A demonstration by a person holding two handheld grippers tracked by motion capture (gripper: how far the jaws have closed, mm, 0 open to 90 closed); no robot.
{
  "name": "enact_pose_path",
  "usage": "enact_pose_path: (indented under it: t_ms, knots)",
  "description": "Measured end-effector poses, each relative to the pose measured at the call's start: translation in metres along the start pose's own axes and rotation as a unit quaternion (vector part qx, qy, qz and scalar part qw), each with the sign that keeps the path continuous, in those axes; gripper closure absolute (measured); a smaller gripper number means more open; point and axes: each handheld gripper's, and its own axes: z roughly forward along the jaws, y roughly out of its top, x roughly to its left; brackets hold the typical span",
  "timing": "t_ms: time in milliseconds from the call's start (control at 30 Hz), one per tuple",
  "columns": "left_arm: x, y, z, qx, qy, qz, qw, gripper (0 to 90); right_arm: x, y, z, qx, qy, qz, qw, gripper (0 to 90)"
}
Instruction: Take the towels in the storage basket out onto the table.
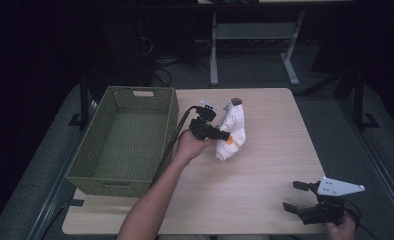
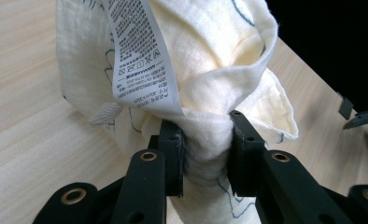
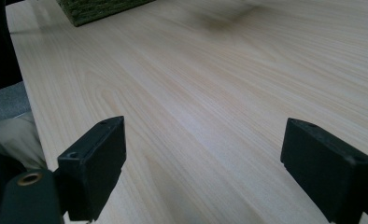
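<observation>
A cream cloth garment with a printed care label is bunched up near the middle of the wooden table. My left gripper is shut on a fold of the cloth, which is squeezed between its two black jaws and lifted above the tabletop. My right gripper rests near the table's front right corner, its jaws wide open with bare wood between them. In the high view an orange patch shows on the cloth's lower part.
A green woven basket stands on the left side of the table, close beside the left hand. Its corner shows at the top of the right gripper view. A metal table frame stands on the floor behind.
</observation>
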Motion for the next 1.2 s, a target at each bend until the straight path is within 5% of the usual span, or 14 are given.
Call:
enact_pose_path:
  t_ms: [800,1200]
  knots:
    - [-0.002,-0.009,0.053,0.044,0.026,-0.021,0.9985,68.5,0.001,0.0,0.0,0.001,0.0,-0.001,1.0,13.8]
    - [-0.01,-0.01,0.059,0.044,0.041,-0.012,0.9981,54.4,0.001,0.0,0.0,-0.001,0.002,-0.002,1.0,13.8]
